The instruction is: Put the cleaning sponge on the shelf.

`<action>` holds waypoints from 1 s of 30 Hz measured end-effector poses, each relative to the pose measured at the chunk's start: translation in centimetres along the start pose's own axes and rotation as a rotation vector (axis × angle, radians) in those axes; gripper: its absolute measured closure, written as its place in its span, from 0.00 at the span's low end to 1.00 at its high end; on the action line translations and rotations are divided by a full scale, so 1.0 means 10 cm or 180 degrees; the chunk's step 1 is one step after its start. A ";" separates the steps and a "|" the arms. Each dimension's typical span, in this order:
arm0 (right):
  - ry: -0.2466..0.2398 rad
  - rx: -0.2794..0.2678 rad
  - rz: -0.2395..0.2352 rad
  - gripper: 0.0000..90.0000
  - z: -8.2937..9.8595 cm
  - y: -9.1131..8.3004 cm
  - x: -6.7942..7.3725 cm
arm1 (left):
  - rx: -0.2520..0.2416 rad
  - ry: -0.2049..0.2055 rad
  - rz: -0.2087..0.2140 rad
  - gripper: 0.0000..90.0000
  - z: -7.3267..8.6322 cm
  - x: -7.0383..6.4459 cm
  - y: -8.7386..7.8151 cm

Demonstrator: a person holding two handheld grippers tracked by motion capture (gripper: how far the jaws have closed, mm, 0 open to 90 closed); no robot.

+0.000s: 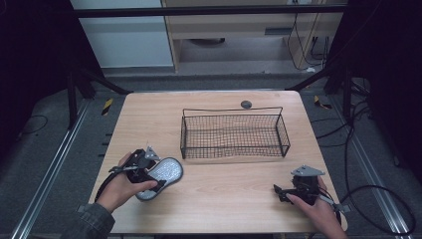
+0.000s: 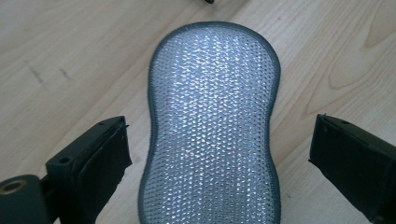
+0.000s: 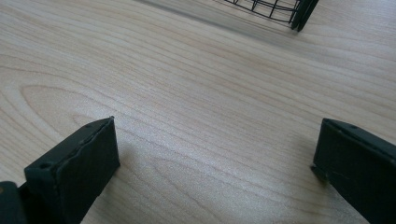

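Scrubbing pad [image 2: 212,126] flat between wide-open left gripper [image 2: 219,154] jaws, untouched

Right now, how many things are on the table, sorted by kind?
Silvery-grey peanut-shaped mesh scrubbing sponge: 1
Black rectangular wire basket: 1
Black two-jaw handheld grippers, left gripper and right gripper: 2
Small round grey disc: 1
Total: 5

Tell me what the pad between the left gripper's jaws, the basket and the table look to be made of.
Pad: likely a scrubbing sponge covered in shiny silver mesh that glints in small facets, with a grey stitched fabric edge.
Basket: thin black wire, probably coated metal, woven into an open grid.
Table: pale wood or wood-look laminate, matte, with visible grain lines.
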State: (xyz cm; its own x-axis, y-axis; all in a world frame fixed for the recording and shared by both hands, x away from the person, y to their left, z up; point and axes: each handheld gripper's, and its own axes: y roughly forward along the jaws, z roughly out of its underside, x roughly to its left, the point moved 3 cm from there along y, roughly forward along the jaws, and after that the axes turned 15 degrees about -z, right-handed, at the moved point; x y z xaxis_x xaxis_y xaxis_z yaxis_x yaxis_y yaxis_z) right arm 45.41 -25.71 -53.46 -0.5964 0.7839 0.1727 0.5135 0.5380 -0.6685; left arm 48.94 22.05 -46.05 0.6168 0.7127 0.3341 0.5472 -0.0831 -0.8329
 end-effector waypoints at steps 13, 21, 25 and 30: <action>0.0003 0.0000 -0.0001 0.00 0.00 0.00 0.00 | 0.0306 0.0028 0.0105 0.04 0.01 0.01 0.24; 0.0002 0.0000 -0.0001 0.00 0.00 0.00 0.00 | 0.0393 0.0087 0.0122 0.04 0.01 -0.01 0.33; 0.0003 0.0000 0.0000 0.00 0.00 0.00 0.00 | 0.0453 0.0080 0.0146 0.04 0.02 -0.01 0.40; 0.0003 0.0000 0.0000 0.00 0.00 0.00 0.00 | 0.0479 0.0032 0.0189 0.05 0.02 0.00 0.46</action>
State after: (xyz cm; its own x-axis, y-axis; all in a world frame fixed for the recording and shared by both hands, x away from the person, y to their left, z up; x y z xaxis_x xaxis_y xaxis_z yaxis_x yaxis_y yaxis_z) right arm 45.45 -25.68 -53.46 -0.5958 0.7842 0.1734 0.5135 0.5379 -0.6685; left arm 51.28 21.81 -49.99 0.6516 0.7026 0.2861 0.4191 -0.0190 -0.9077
